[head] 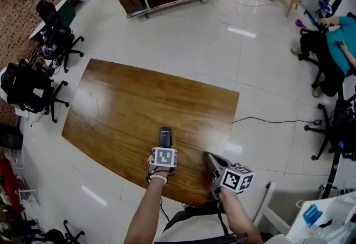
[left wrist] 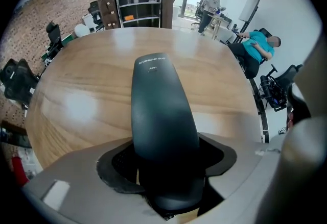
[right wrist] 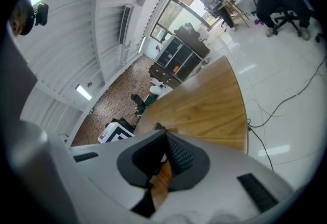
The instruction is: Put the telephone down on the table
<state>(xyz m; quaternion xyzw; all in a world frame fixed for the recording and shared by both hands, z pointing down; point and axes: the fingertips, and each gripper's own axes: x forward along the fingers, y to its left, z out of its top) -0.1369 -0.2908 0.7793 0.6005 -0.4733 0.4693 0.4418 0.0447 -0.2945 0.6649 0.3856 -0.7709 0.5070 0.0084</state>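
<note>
Telephone: the dark grey curved plastic telephone handset (left wrist: 161, 110) hangs over the brown wooden table (head: 128, 104), near its front edge; whether it touches is unclear.
Risk: released before it lies flat, it would likely topple or slide off that edge.
Left pose: the left gripper (head: 165, 147) points steeply down, its jaws wide and clamped on the handset's lower end.
Right pose: the right gripper (head: 214, 160) is tilted shallowly alongside, jaws together and empty.

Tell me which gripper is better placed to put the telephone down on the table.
Left: the left gripper has the telephone between its jaws over the table; the right gripper is empty.
</note>
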